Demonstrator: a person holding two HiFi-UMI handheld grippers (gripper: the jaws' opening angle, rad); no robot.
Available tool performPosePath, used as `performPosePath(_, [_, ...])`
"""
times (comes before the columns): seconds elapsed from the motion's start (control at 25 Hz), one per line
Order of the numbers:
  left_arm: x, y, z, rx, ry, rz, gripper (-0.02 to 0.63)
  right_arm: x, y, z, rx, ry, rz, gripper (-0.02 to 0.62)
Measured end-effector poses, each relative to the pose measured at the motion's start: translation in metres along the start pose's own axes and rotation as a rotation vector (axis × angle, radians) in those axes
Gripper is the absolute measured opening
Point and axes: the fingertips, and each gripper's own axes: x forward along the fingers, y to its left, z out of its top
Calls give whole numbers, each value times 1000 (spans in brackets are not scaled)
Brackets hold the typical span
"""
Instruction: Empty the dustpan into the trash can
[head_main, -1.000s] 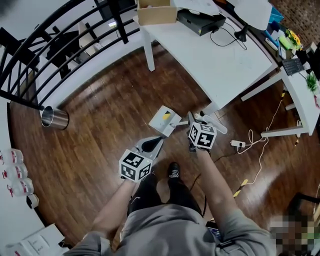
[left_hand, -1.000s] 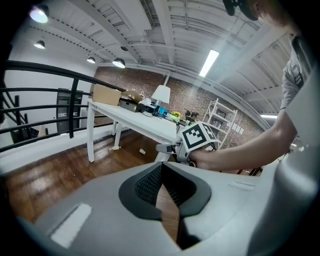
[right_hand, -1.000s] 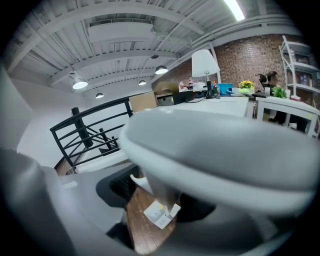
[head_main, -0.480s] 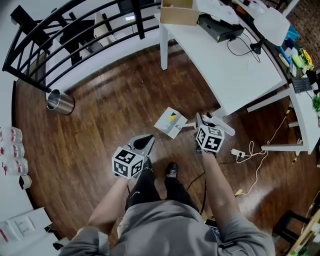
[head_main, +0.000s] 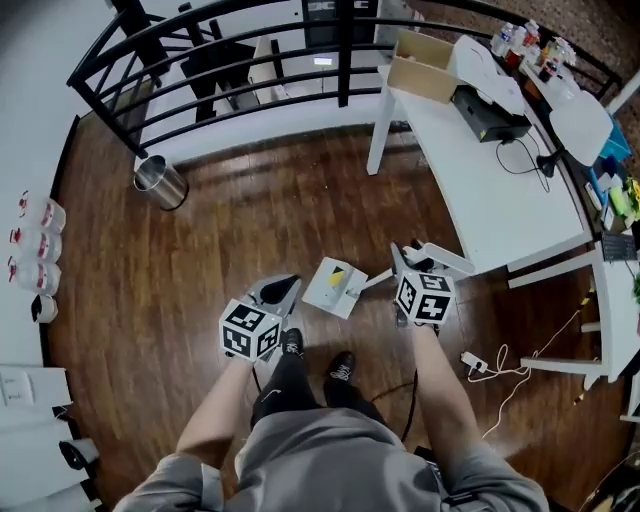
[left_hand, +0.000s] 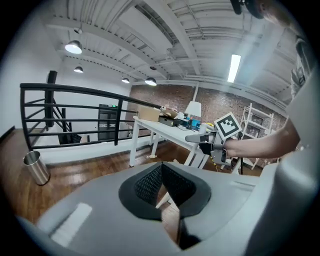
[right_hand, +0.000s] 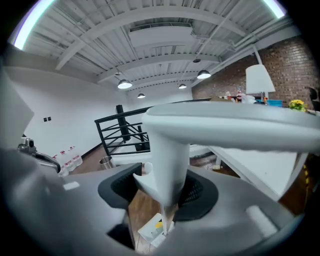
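A white dustpan (head_main: 334, 287) with a yellow scrap in it hangs over the wood floor ahead of my feet. My right gripper (head_main: 400, 270) is shut on the dustpan's handle (head_main: 437, 258). In the right gripper view the white handle (right_hand: 167, 165) runs down between the black pads, and the dustpan's tray (right_hand: 152, 227) shows below. My left gripper (head_main: 283, 288) is to the left of the pan, shut and holding nothing; its pads meet at the tip (left_hand: 161, 172). A steel trash can (head_main: 160, 182) stands far left by the railing, also seen as the trash can (left_hand: 36, 167) and the trash can (right_hand: 105, 161).
A black railing (head_main: 250, 50) runs along the far side. A white table (head_main: 480, 190) with a cardboard box and devices stands to the right. A power strip and cable (head_main: 470, 360) lie on the floor at the right. Bottles (head_main: 35, 245) line the left wall.
The right gripper has risen with the dustpan hanging from it. Both grippers have shifted leftward, and the trash can and railing now sit nearer the middle of the head view.
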Motion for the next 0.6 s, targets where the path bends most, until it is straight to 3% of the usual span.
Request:
performPosePath(0.28, [-78, 64, 17, -26, -98, 145, 5, 36, 123, 55, -108, -30, 188, 188])
performPosePath(0.6, [-177, 177, 39, -31, -169, 265, 5, 90, 277, 117, -213, -71, 312, 187])
